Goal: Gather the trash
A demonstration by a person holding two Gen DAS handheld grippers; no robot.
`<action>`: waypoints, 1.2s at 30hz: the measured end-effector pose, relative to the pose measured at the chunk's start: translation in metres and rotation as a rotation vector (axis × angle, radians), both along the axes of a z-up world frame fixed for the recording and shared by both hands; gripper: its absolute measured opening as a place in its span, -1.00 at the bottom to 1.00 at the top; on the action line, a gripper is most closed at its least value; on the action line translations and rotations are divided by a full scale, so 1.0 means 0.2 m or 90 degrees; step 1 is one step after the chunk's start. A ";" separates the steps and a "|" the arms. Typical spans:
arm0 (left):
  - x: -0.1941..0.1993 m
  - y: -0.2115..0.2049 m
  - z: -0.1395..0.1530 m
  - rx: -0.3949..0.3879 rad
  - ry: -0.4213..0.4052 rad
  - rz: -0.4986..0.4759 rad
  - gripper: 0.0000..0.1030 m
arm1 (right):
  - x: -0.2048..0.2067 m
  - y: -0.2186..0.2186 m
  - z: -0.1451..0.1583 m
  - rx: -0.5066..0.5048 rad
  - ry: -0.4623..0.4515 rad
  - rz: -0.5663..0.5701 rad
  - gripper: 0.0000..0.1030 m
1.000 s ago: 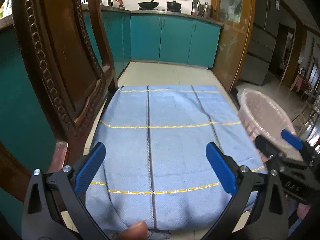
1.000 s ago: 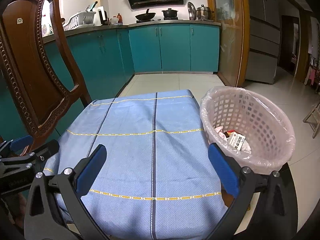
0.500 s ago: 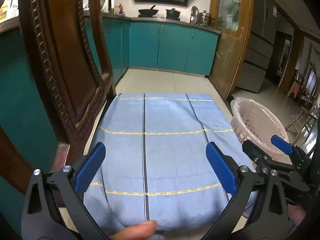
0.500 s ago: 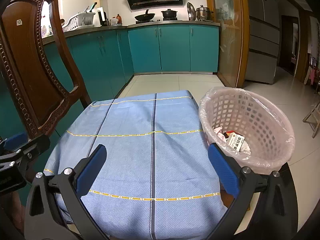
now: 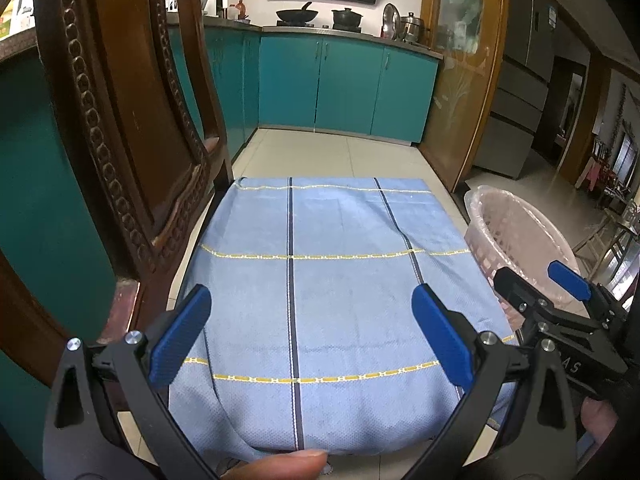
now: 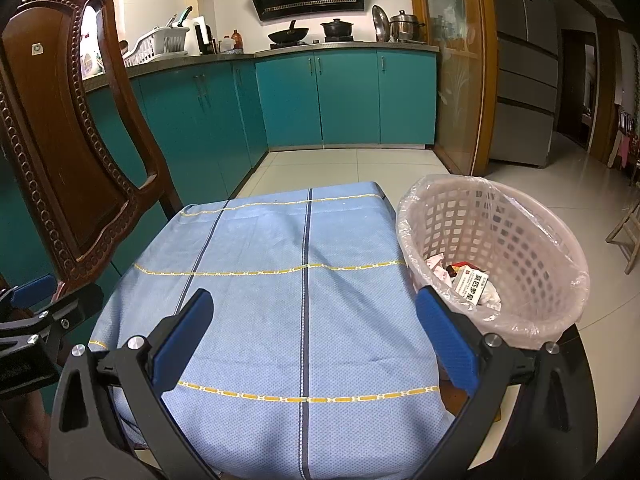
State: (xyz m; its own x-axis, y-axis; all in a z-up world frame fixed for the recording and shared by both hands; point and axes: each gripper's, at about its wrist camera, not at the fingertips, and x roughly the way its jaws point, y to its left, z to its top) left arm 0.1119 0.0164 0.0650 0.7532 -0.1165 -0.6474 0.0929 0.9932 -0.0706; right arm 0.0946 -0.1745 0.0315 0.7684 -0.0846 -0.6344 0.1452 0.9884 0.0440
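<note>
A pink plastic basket lined with a clear bag (image 6: 516,240) stands to the right of the small table; it also shows in the left wrist view (image 5: 516,236). Crumpled paper and a small labelled box (image 6: 470,282) lie inside it. My left gripper (image 5: 312,336) is open and empty above the near end of the blue cloth (image 5: 320,280). My right gripper (image 6: 312,338) is open and empty above the same cloth (image 6: 280,280), just left of the basket. Each gripper shows at the edge of the other's view.
A carved wooden chair (image 6: 60,152) stands at the table's left, close to my left gripper (image 6: 36,320). Teal kitchen cabinets (image 6: 328,100) run along the back, with tiled floor (image 6: 352,168) between. A fridge (image 6: 524,60) stands at the right.
The left wrist view has drawn back and tilted up a little, so more of the cloth and basket shows. The right gripper has barely moved. Both stay open.
</note>
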 end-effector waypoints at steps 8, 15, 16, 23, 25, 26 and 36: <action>0.00 0.01 -0.01 -0.004 0.007 0.001 0.94 | 0.00 0.00 0.00 -0.001 -0.002 -0.001 0.92; 0.01 0.02 -0.01 -0.006 0.008 0.003 0.94 | 0.00 -0.01 0.00 0.000 -0.003 -0.001 0.92; 0.01 0.02 -0.01 -0.005 0.008 0.002 0.94 | 0.00 -0.01 0.00 -0.001 -0.003 -0.001 0.92; 0.00 0.01 -0.01 -0.005 0.008 -0.002 0.94 | 0.00 0.00 0.00 -0.001 -0.003 -0.002 0.92; 0.00 0.01 -0.01 -0.009 0.009 0.000 0.94 | 0.00 -0.01 0.00 -0.001 -0.003 -0.001 0.92; 0.00 0.01 -0.01 -0.011 0.010 -0.001 0.94 | 0.00 -0.01 0.00 0.000 -0.003 -0.001 0.92; -0.01 0.01 0.00 -0.012 0.011 -0.007 0.94 | 0.00 0.00 0.00 -0.001 -0.003 0.000 0.92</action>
State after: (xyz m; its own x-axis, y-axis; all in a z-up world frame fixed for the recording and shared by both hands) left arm 0.1108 0.0191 0.0649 0.7411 -0.1365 -0.6574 0.1019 0.9906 -0.0908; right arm 0.0956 -0.1752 0.0313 0.7709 -0.0862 -0.6311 0.1454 0.9885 0.0426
